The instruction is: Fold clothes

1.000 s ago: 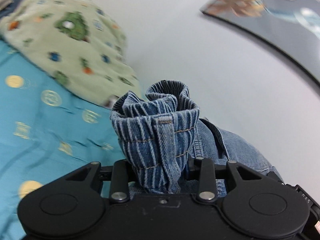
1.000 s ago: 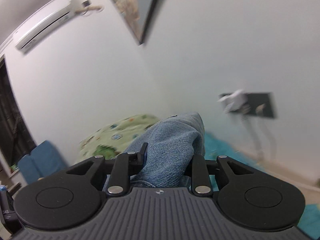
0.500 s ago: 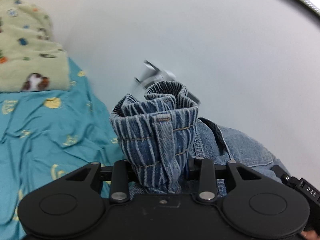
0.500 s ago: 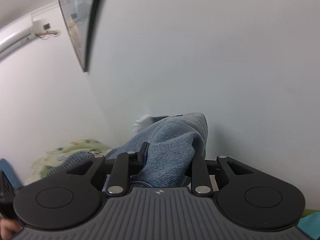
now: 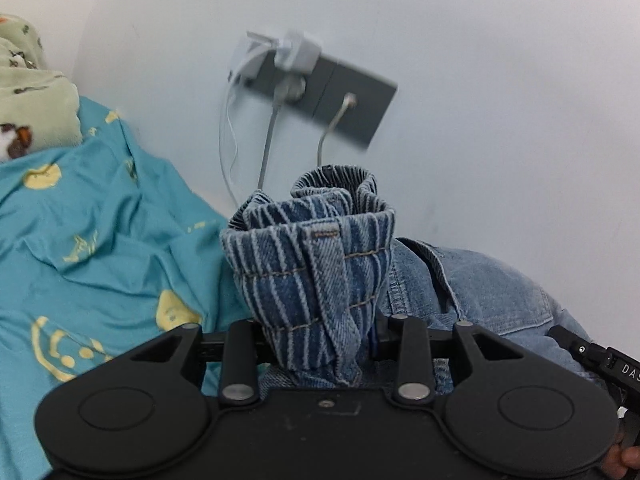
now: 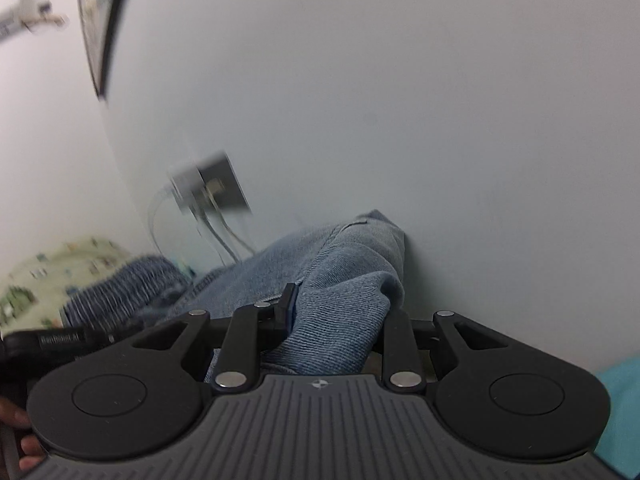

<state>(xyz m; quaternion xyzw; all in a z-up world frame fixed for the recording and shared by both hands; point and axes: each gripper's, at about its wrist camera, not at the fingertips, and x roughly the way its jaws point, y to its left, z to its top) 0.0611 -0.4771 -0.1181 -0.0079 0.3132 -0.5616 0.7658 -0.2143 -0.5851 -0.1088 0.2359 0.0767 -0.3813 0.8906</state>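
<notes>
The pair of light-blue denim jeans (image 5: 472, 280) is suspended between both grippers, raised in front of the pale wall (image 5: 480, 80) and above the teal bed sheet with yellow motifs (image 5: 100, 240). Its striped, gathered denim waistband (image 5: 312, 264) is bunched upright.

The left gripper (image 5: 320, 340) pinches this striped waistband; the fabric fills the gap between its black fingers and rises above them. The lighter denim extends to the right of the waistband, towards the right gripper.

The right gripper (image 6: 332, 340) pinches a thick fold of the plain light-blue denim (image 6: 340, 300). In the right wrist view the cloth runs leftwards from this fold to the striped section, which appears blurred.

A grey wall socket plate (image 5: 340, 96) sits on the wall beyond the jeans, with a white adapter (image 5: 292, 52) plugged in and cables hanging down behind the sheet. A pale-green printed fleece blanket (image 5: 32, 100) lies at the far left of the bed. A dark-framed picture (image 6: 96, 20) hangs on the wall at upper left in the right wrist view.
</notes>
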